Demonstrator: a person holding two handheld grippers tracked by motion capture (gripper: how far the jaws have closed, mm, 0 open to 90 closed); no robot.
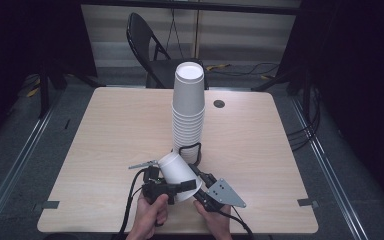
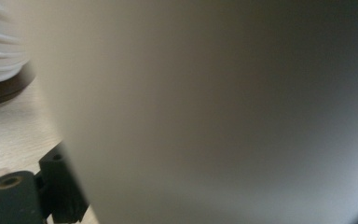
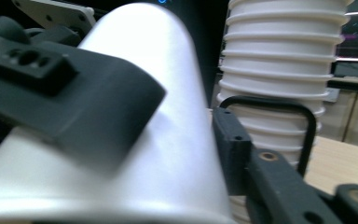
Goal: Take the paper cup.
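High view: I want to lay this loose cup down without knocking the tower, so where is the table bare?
The table is bare left of the stack of cups, and again right of it, past the small round hole. The near middle is crowded: the loose cup, the left gripper and right gripper sit close to the stack's foot.

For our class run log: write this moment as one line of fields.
held: single white cup, tilted | left gripper: at its rim | right gripper: jaws astride cup | behind: cup stack, upright | surface: table
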